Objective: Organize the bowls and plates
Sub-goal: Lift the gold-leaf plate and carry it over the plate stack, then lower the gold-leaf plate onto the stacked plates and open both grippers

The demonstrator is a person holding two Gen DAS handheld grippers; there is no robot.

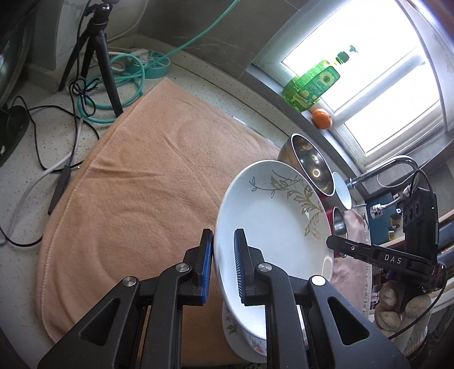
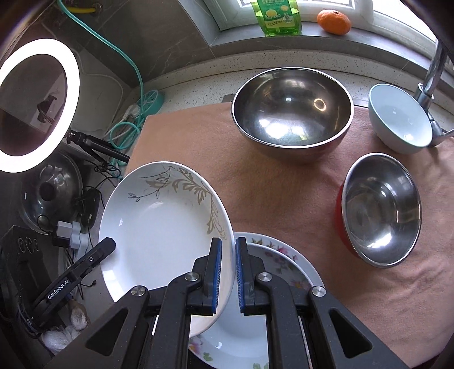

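A cloth (image 2: 283,198) covers the surface (image 2: 204,93). On it, toward the far edge, stands a large bowl (image 2: 292,110); two smaller bowls (image 2: 400,119) (image 2: 380,210) sit toward the right edge. A plate (image 2: 278,255) lies at the near edge. Above it, to its left, a second plate (image 2: 161,224) is tilted.

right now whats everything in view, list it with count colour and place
leaf-pattern plate: 1, white, held tilted above the towel
floral plate: 1, white, on towel beneath it
steel bowls: 2, large at back, red-sided one at right
ceramic bowl: 1, pale blue, by faucet
towel: 1, peach, over counter
bottle: 1, green, windowsill
orange: 1, windowsill
ring light: 1, lit, left
tripod: 1, black
left tool: shut on plate rim
right tool: shut on opposite rim
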